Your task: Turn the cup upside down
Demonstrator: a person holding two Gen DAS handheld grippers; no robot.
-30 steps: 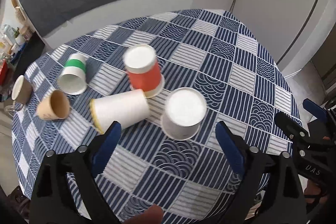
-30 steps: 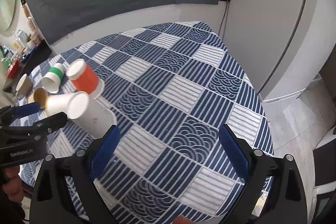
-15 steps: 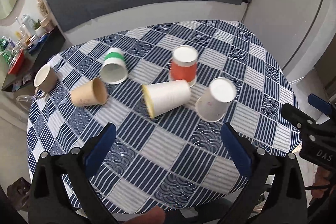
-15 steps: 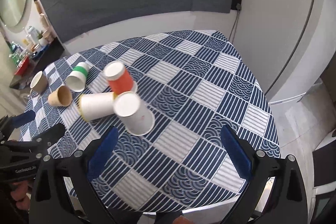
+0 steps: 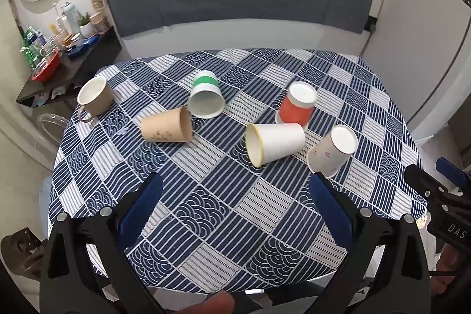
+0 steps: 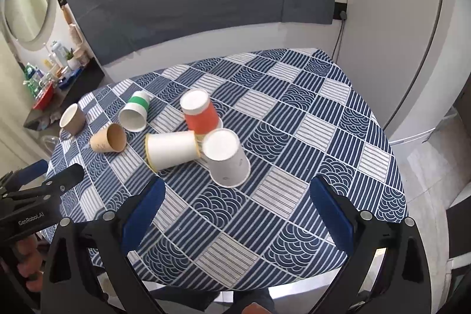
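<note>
Both grippers hang above the near edge of the table [image 5: 223, 264], jaws spread wide and holding nothing. In the left wrist view the left gripper [image 5: 235, 205] frames bare cloth in the lower centre. In the right wrist view the right gripper [image 6: 237, 202] does the same.

Nearest beyond the jaws stands the patterned white cup [image 6: 225, 158], already mouth down. Two cups in the group are in that state; the other is the orange cup [image 6: 200, 111], farther back at frame centre.

The likely next target is the white cup [image 5: 273, 143] lying on its side between them. In the left wrist view it sits just above and right of centre. Its long axis runs roughly left to right across the frame, yellow-rimmed mouth to the left, base touching or nearly touching the orange cup. Neither gripper is clearly nearer to it.

Farther left lie the brown cup [image 5: 166, 127] and the green-banded cup [image 5: 206, 99], both on their sides. The tan mug [image 5: 94, 97] stands at the far left.
</note>
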